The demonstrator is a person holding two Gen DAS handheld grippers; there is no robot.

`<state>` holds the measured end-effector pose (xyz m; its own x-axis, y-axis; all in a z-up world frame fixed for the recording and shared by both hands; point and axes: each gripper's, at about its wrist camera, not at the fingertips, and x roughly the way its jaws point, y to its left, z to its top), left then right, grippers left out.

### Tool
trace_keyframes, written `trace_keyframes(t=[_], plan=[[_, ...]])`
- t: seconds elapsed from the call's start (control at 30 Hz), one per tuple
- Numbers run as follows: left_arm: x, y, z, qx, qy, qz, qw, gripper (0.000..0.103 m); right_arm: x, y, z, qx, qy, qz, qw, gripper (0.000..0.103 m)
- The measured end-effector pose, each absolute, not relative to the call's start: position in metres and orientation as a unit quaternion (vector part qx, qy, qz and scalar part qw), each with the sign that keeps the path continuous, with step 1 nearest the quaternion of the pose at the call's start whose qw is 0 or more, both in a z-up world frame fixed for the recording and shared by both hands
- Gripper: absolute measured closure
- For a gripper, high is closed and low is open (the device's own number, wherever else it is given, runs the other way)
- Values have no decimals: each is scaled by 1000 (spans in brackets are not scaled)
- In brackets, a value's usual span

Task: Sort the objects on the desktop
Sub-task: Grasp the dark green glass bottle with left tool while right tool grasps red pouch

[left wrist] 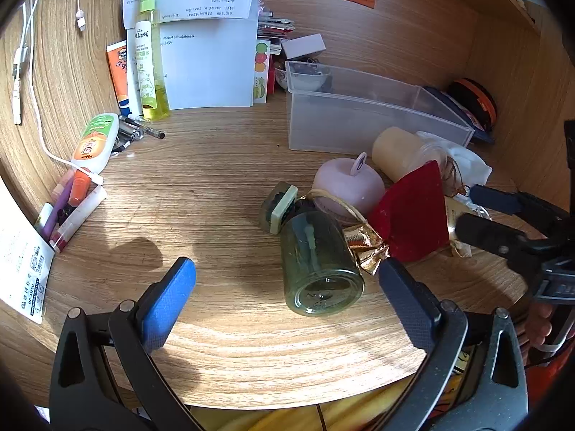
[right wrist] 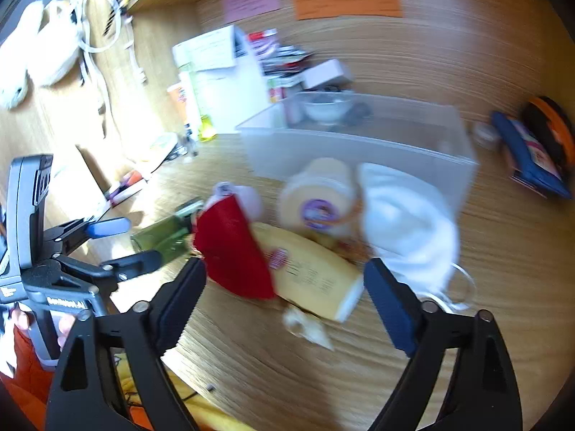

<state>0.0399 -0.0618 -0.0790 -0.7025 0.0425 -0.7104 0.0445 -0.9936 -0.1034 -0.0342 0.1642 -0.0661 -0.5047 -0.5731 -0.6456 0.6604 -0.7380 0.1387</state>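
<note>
Wood-grain laminate covers the counter [left wrist: 222, 186] and the walls behind it, with paper sheets and coloured notes fixed at the back. Far to the left of the left hand-held gripper [left wrist: 287, 301], a glossy white squeeze bottle [left wrist: 94, 142] with an orange cap is seen lying among pens, and a tall yellow-green spray bottle [left wrist: 150, 57] is stood against the papers. The left hand-held gripper is held wide open with nothing between its textured blue pads [left wrist: 169, 301]. Just ahead of it, nearer its right finger, a green glass jar [left wrist: 320, 262] is laid on its side, round base toward the camera. Beyond the jar, a rounded pink apple-shaped object [left wrist: 346, 185] and a smooth cream cylinder [left wrist: 395, 151] are found, touching a red velvety pouch [left wrist: 413, 215].

A frosted, translucent plastic bin [left wrist: 363, 118], rectangular and open-topped, is set further back. The right hand-held gripper [right wrist: 284, 291] is likewise spread wide and grips nothing; the view is blurred. Between its fingers and just ahead, the red pouch is seen overlapping a yellow rectangular package [right wrist: 309, 273], with soft white cloth [right wrist: 402, 222] near the right finger.
</note>
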Motion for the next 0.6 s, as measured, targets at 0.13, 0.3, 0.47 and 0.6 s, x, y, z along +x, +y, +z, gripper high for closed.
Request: trace_keyframes(t=[0.13, 0.3, 0.47, 0.6], plan=[[35, -62, -84, 399, 60, -915, -7, 26, -43, 138, -74, 360, 78, -845, 388, 44], [31, -66, -93, 411, 72, -909, -8, 34, -52, 120, -77, 366, 96, -837, 397, 64], [28, -68, -95, 409, 74, -909, -3, 37, -50, 114, -78, 362, 107, -832, 407, 80], [25, -70, -94, 408, 77, -910, 2, 52, -50, 113, -80, 363, 103, -829, 412, 92]])
